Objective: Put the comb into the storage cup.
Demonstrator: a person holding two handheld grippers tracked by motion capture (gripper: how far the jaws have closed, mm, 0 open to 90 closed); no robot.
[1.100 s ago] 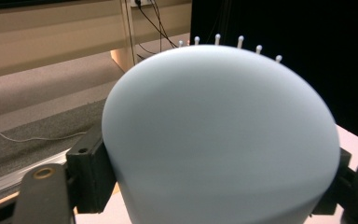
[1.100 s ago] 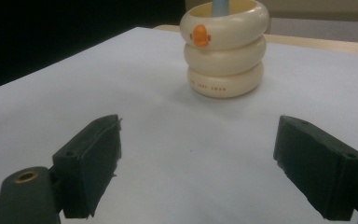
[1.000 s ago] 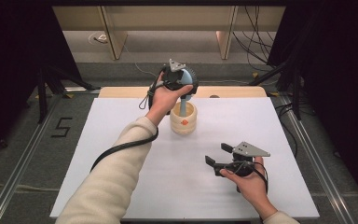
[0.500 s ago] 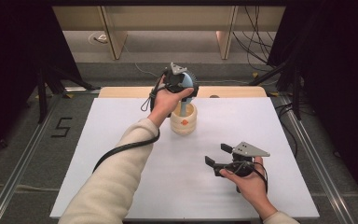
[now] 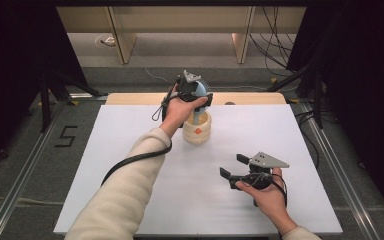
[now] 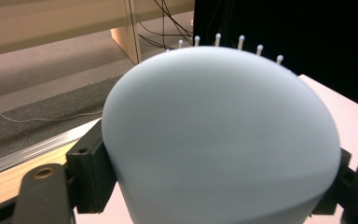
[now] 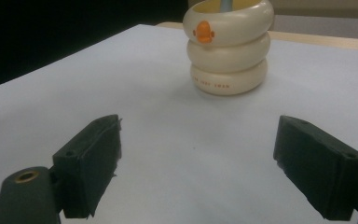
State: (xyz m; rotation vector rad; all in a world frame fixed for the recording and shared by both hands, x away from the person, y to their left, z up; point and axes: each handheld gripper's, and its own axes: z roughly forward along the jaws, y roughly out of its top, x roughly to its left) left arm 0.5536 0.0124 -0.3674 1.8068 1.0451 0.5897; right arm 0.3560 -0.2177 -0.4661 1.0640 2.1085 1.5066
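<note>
One hairbrush [image 5: 198,95], pinched by left gripper [image 5: 194,91], handle in one cream cup [image 5: 197,131] near table's [image 5: 130,140] far edge; right gripper [image 5: 234,166] spread, empty.

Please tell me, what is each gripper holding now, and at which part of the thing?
The left gripper clamps the light blue hairbrush by its rounded head, handle down in the cream holder. The right gripper holds nothing.

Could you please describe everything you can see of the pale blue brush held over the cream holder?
The pale blue, dome-backed plastic hairbrush looks smooth and matte, with white ball-tipped bristles peeking over its far edge. Its blue handle points down into the cream, ring-stacked holder with an orange duck mark on the white table. The left hand-held gripper clamps the head from both sides, its black pads pressing it.
</note>
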